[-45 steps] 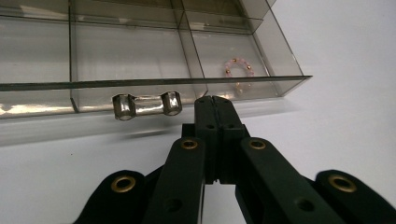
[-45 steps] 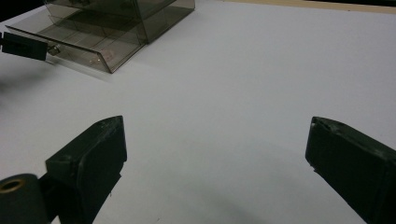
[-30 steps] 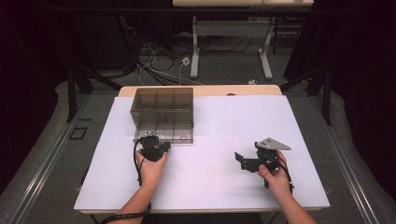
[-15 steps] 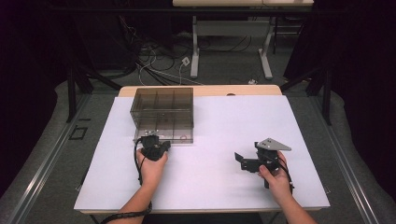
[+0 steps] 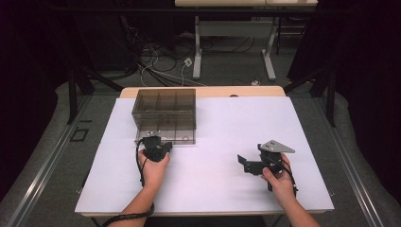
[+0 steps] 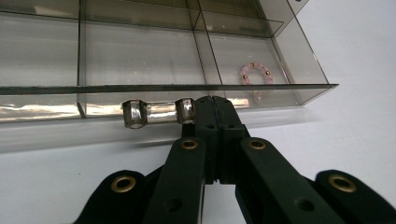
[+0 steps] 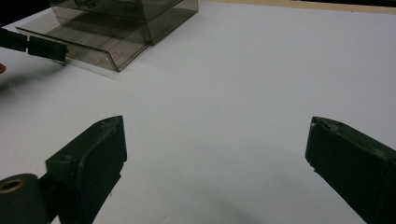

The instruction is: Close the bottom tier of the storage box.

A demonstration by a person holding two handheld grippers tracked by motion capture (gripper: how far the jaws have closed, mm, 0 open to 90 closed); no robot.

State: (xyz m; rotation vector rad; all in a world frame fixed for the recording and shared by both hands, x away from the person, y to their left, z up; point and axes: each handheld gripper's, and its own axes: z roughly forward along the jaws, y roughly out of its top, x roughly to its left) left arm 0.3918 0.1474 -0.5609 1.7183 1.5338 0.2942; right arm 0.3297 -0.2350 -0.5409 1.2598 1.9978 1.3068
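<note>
White table (image 5: pixel 222 189) is unchanged: beside the drawer box (image 5: pixel 165 111), its handle (image 6: pixel 158 112) is met by the clenched left gripper (image 6: pixel 212 100), while the right gripper (image 7: pixel 215 149) is held released.

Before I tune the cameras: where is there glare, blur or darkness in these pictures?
High view: the white table is bright, its surroundings nearly black. Left gripper view: glare streaks the smoky drawer box along its front edge; the nearest part of the left gripper is soft. Right gripper view: the right gripper looks blurred at the jaws.
</note>
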